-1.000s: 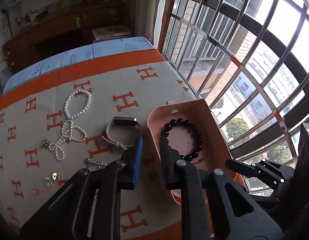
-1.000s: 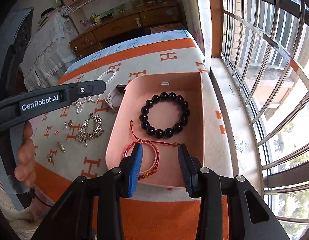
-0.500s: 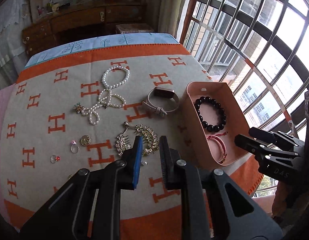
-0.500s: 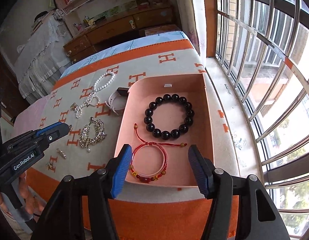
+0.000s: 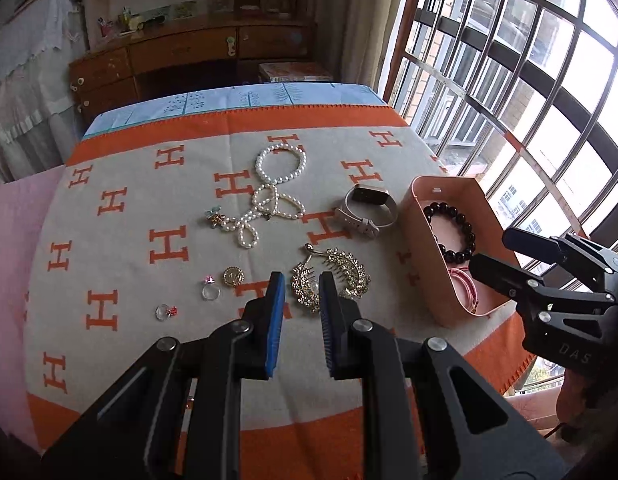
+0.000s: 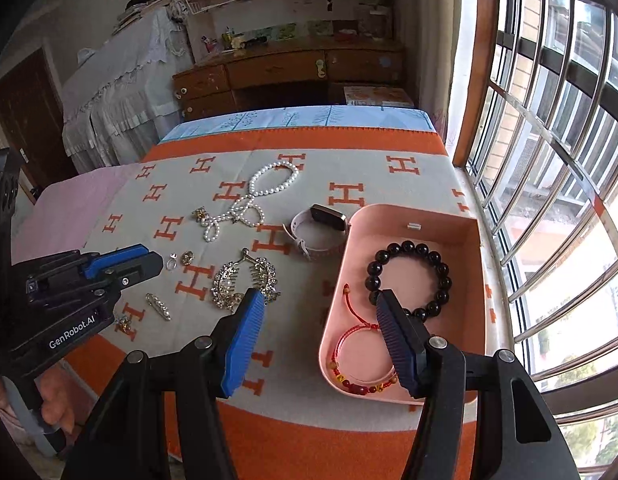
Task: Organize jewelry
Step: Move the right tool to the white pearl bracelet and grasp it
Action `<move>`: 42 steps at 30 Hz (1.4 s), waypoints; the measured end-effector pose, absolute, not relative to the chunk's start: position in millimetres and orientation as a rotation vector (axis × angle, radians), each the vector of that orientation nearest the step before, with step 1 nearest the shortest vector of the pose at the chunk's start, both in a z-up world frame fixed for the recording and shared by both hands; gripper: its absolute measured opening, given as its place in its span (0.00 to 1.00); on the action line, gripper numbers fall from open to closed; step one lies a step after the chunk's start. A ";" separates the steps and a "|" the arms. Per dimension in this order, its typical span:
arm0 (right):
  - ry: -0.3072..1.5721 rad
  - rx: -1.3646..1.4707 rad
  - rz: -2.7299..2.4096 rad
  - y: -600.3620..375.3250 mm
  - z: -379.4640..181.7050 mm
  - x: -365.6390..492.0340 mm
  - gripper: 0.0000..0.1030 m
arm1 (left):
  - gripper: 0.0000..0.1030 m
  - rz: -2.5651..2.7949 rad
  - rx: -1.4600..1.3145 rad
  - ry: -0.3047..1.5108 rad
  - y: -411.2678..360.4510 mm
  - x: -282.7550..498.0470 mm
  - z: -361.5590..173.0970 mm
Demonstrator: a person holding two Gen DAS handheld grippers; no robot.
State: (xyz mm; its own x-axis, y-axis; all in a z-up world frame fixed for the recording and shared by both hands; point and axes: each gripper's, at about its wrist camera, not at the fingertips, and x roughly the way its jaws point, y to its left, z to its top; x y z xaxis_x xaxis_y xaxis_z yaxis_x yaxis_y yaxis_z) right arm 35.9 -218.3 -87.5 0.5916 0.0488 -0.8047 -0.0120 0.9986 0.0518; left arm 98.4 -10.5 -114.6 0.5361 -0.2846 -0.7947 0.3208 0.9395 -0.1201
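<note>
Right gripper (image 6: 321, 304) wider than before (jaws empty)

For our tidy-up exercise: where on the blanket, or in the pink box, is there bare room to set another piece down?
Free: the far blanket beyond the pearl strand; its near orange strip; the box floor beyond the black bead bracelet. Crowded: between pearls, watch, gold hair comb and small rings.

pink tray (image 6: 465, 240), black bead bracelet (image 6: 409, 248)
</note>
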 end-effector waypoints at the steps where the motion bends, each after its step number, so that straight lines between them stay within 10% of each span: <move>1: 0.939 0.036 0.047 -212.3 -84.0 41.2 0.58 | 0.14 -0.360 0.033 0.944 -5.0 103.0 -110.2; 7: 0.940 0.021 0.096 -189.0 -55.8 86.1 0.58 | 0.16 -0.336 -0.005 0.930 29.7 136.8 -76.0; 11: 0.944 0.017 0.112 -185.2 -34.0 128.1 0.58 | 0.72 -0.283 0.003 0.936 42.9 161.6 -54.4; 23: 1.112 0.117 0.118 -201.0 -39.0 288.6 0.58 | 0.73 -0.298 0.102 0.970 25.2 250.8 -57.5; 42: 1.344 -0.073 0.092 -156.6 -195.2 381.0 0.20 | 0.71 -0.404 0.167 1.209 -27.4 305.5 -190.6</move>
